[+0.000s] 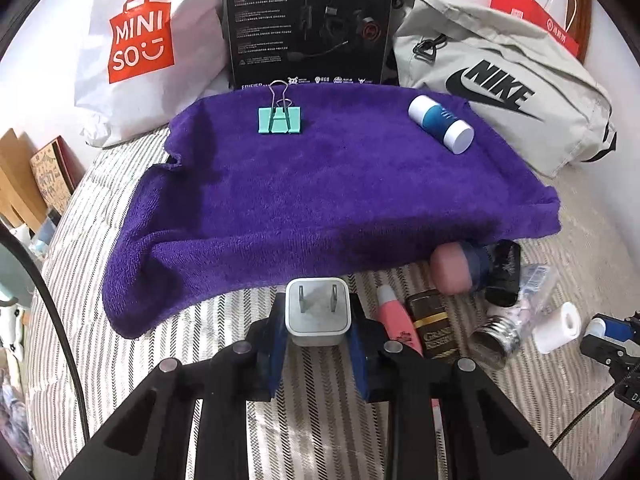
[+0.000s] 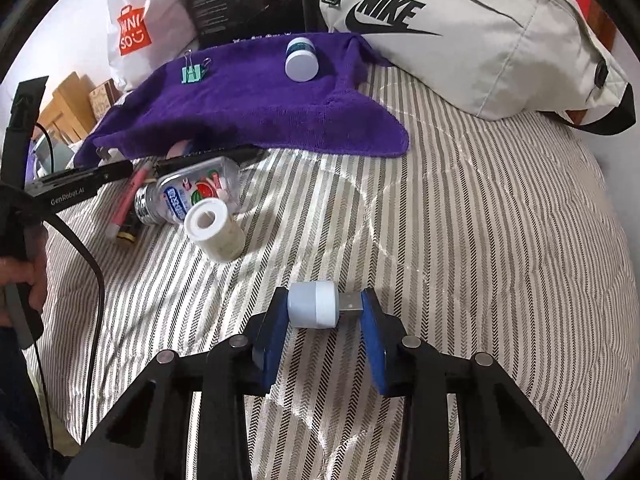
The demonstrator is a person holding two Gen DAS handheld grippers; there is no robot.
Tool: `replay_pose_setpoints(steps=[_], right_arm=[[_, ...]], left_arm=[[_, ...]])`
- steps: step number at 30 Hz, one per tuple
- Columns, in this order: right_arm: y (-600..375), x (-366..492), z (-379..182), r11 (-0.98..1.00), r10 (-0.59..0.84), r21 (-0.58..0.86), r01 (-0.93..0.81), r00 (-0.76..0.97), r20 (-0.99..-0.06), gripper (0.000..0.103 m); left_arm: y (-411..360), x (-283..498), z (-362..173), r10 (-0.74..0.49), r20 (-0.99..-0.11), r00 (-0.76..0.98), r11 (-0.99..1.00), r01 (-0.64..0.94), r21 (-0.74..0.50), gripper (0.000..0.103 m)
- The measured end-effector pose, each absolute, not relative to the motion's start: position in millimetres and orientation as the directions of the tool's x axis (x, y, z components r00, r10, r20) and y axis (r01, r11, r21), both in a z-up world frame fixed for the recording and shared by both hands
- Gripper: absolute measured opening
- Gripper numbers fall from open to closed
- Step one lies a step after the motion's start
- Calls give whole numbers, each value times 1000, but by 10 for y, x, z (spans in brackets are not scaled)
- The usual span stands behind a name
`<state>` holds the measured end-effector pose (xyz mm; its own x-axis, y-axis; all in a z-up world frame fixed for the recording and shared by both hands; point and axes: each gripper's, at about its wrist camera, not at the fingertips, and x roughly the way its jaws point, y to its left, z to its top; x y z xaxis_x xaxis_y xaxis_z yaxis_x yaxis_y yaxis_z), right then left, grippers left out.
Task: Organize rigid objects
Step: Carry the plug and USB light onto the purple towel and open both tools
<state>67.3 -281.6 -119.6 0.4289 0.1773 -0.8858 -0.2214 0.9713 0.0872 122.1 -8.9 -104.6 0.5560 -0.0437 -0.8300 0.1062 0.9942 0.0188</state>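
My left gripper (image 1: 318,320) is shut on a white plug adapter (image 1: 318,314), prongs pointing forward, just before the near edge of the purple towel (image 1: 320,184). On the towel lie a teal binder clip (image 1: 279,119) at the back left and a blue-and-white tube (image 1: 440,124) at the back right. In the right wrist view my right gripper (image 2: 326,312) is shut on a small white USB light (image 2: 320,305), pressed end to end between the pads, above the striped bedspread (image 2: 460,240). The binder clip (image 2: 192,73) and the tube (image 2: 301,61) also show there on the towel (image 2: 248,108).
A pile lies by the towel's near right corner: pink pen (image 1: 394,320), dark lighter (image 1: 434,328), clear candy bottle (image 2: 192,194), white tape roll (image 2: 218,226), pink round case (image 1: 452,270). Behind stand a Miniso bag (image 1: 140,40), a black box (image 1: 308,20) and a Nike bag (image 2: 460,32).
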Motion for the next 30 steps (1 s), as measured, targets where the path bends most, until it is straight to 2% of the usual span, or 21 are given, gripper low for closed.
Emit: replay_pose_setpoints(steps=[5, 12, 30], right_arm=[[-2806, 676, -1198, 971, 174, 83, -224, 426, -888, 36], [-2805, 731, -1074, 967, 198, 103, -235, 429, -881, 36], [-2596, 1135, -709, 938, 299, 162, -308, 475, -828, 36]], left_arm=[[-49, 1226, -1087, -69, -826, 560, 994, 106, -12, 26], [139, 1190, -993, -156, -823, 546, 987, 110, -114, 26], [349, 1231, -601, -130, -787, 603, 991, 89, -96, 26]])
